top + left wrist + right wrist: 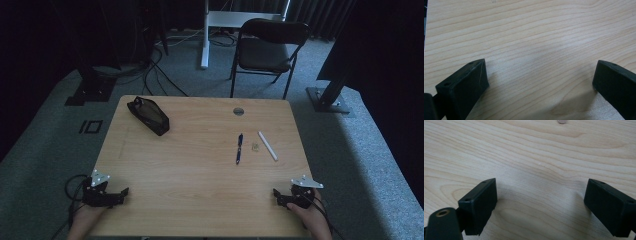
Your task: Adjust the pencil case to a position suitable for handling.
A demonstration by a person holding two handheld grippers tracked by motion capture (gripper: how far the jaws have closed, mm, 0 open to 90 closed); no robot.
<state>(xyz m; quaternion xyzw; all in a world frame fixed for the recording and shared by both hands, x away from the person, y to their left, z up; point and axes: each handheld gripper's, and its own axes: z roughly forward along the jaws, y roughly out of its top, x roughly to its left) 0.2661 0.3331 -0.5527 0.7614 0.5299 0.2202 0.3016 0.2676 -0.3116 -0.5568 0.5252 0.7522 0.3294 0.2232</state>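
I read no writing anywhere. Left gripper (121,192) and right gripper (276,194) rest wide open, empty, on the pale wood-grain tabletop (200,165), well apart from blue pen (239,148).

A light wooden table (200,175) stands on grey carpet (45,145) in a dim room, its far side ringed by dark curtains (320,15). Beyond the table a black folding chair (267,50) sits empty beside the white leg of a stand (205,35), with black cables (155,70) trailing across the floor. Black metal stand bases (90,90) rest on the carpet at either side.
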